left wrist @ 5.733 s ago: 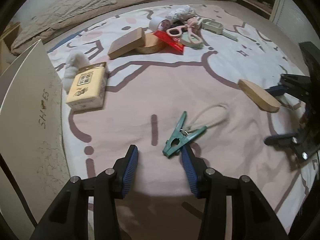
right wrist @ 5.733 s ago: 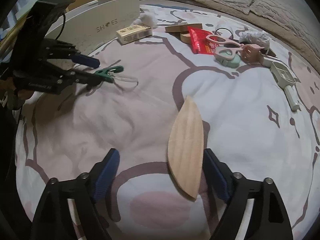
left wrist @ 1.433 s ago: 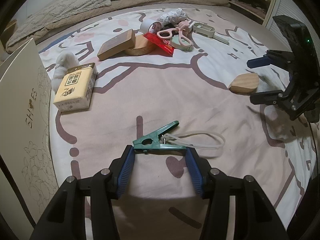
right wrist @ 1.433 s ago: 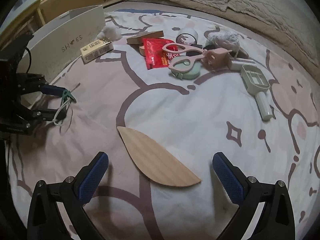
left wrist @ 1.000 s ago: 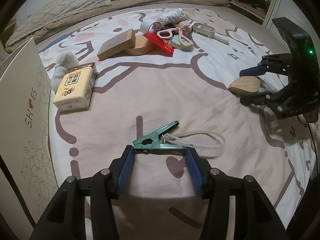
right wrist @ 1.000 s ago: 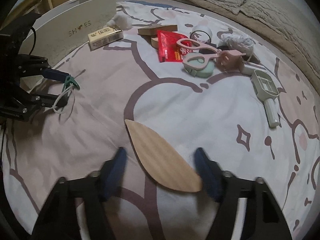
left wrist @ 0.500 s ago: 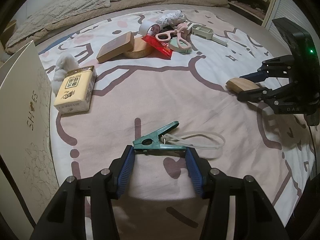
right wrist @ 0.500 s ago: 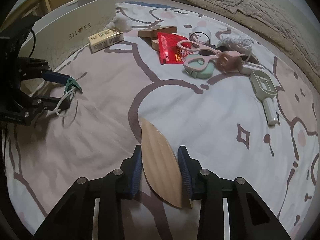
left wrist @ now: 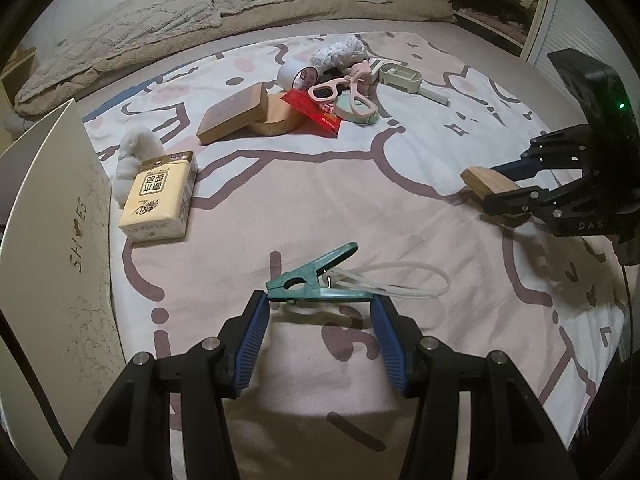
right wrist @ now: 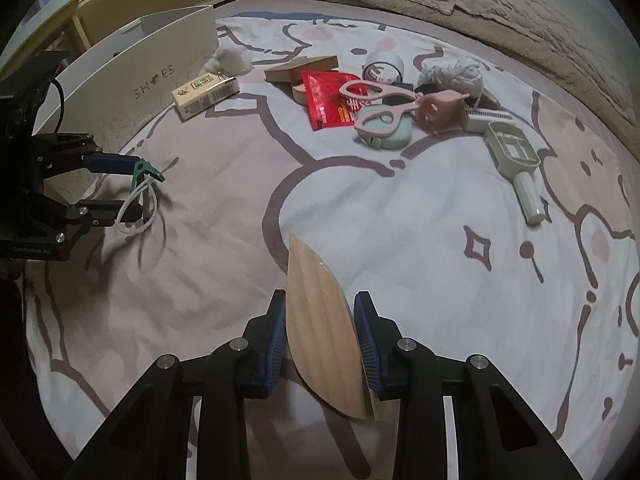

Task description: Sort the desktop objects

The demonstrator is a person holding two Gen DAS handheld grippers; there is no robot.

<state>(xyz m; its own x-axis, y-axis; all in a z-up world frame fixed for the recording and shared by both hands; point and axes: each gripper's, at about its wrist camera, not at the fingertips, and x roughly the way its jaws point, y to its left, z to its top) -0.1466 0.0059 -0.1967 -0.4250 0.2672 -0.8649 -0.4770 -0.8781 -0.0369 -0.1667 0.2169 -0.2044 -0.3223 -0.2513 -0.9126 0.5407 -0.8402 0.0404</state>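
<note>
My left gripper (left wrist: pixel 318 308) is shut on a green clip (left wrist: pixel 312 280), which spans lengthwise between the two blue pads just above the bedsheet. A white cord loop (left wrist: pixel 400 280) trails from the clip to the right. In the right wrist view the left gripper (right wrist: pixel 134 188) sits at the far left with the green clip (right wrist: pixel 144 170) and the loop in it. My right gripper (right wrist: pixel 320 312) is shut on a leaf-shaped wooden piece (right wrist: pixel 316 320), which stands on edge between the pads. In the left wrist view the right gripper (left wrist: pixel 490 186) grips the wooden piece (left wrist: pixel 486 182) at the right.
A white shoe box (left wrist: pixel 52 220) stands at the left, with a yellow tissue pack (left wrist: pixel 158 196) and a white fluffy ball beside it. A pile at the back holds a wooden block (left wrist: pixel 232 112), tape roll (left wrist: pixel 296 74), pink scissors (left wrist: pixel 344 90), red packet and lint brush (left wrist: pixel 404 78).
The right gripper's jaws closed from wide apart onto the wooden piece, which tipped from lying flat to standing on edge between the pads. The left gripper kept still with the clip.
</note>
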